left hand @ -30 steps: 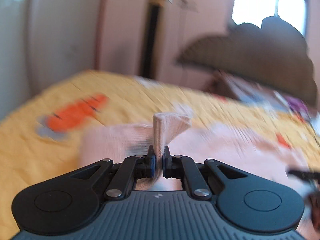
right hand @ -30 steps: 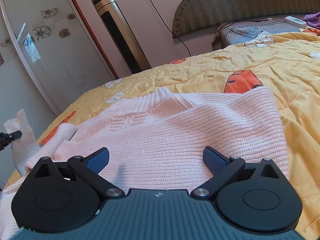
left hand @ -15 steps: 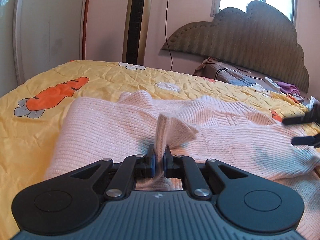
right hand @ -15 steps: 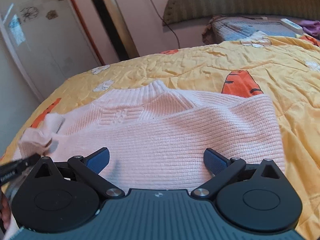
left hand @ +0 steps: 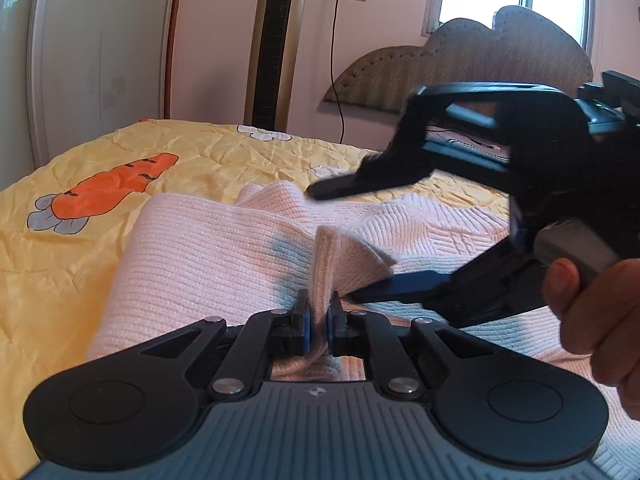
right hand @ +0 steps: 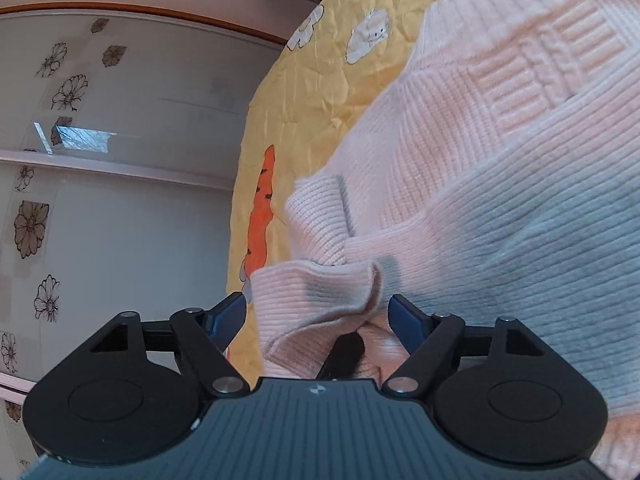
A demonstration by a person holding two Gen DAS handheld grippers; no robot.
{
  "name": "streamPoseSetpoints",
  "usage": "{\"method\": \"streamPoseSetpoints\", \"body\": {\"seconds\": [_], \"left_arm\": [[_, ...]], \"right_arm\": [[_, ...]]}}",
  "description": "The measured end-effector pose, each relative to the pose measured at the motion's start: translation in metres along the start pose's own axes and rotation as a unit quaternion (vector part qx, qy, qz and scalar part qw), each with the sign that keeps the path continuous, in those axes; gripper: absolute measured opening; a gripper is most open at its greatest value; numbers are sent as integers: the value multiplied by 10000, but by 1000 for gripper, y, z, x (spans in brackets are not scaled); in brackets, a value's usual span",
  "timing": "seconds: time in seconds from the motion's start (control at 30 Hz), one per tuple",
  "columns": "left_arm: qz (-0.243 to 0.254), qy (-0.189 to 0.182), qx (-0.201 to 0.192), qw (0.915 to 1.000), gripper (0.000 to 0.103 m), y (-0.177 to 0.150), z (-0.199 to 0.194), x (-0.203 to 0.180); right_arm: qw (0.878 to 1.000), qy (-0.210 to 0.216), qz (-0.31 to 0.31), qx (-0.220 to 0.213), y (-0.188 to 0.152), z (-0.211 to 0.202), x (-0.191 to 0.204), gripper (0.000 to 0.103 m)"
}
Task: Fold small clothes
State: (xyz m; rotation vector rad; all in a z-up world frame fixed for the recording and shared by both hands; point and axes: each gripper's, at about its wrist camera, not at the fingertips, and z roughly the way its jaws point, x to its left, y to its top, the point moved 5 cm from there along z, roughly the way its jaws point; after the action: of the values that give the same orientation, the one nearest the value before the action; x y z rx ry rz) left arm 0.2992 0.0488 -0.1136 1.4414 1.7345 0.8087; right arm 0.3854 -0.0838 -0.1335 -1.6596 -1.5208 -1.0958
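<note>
A pale pink knit sweater (left hand: 208,248) lies spread on a yellow quilt (left hand: 72,264). My left gripper (left hand: 317,324) is shut on the sweater's sleeve cuff (left hand: 352,248), which stands up from its pads as a folded flap. My right gripper (left hand: 332,242) comes in from the right, rolled onto its side, with one finger above the flap and one below. In the right wrist view the right gripper (right hand: 316,308) has the cuff (right hand: 320,292) between its closing jaws, and the blue pads stand just clear of the cloth. The left gripper's dark tip (right hand: 344,352) shows under the cuff.
A person's hand (left hand: 592,304) holds the right gripper. A tall tower fan (left hand: 276,48) and a padded headboard (left hand: 460,64) stand behind the bed. A wardrobe door with flower stickers (right hand: 80,200) runs along the quilt's left edge. The quilt has a carrot print (left hand: 104,188).
The right gripper has swung from the sweater's body over to the cuff, rolled onto its side, and its jaws have narrowed around the flap. The left gripper keeps hold of the cuff.
</note>
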Motion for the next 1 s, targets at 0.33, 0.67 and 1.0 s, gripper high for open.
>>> {"method": "streamPoseSetpoints", "body": {"seconds": [0.33,0.67,1.0], "left_arm": [[-84,-475,-316,9983,43,-1,-38,3],[-1369,-213,-251,9900,75,-2,-64,32],[-1261,704,129,9894,75,9,-29,40]], "right_arm": [[9991,-364,-183,72,-8,9,-9,16],[9940,409,-824,-588,8,-45,44,11],[9663,1208,-1378,-1808,50,-199,105,10]]}}
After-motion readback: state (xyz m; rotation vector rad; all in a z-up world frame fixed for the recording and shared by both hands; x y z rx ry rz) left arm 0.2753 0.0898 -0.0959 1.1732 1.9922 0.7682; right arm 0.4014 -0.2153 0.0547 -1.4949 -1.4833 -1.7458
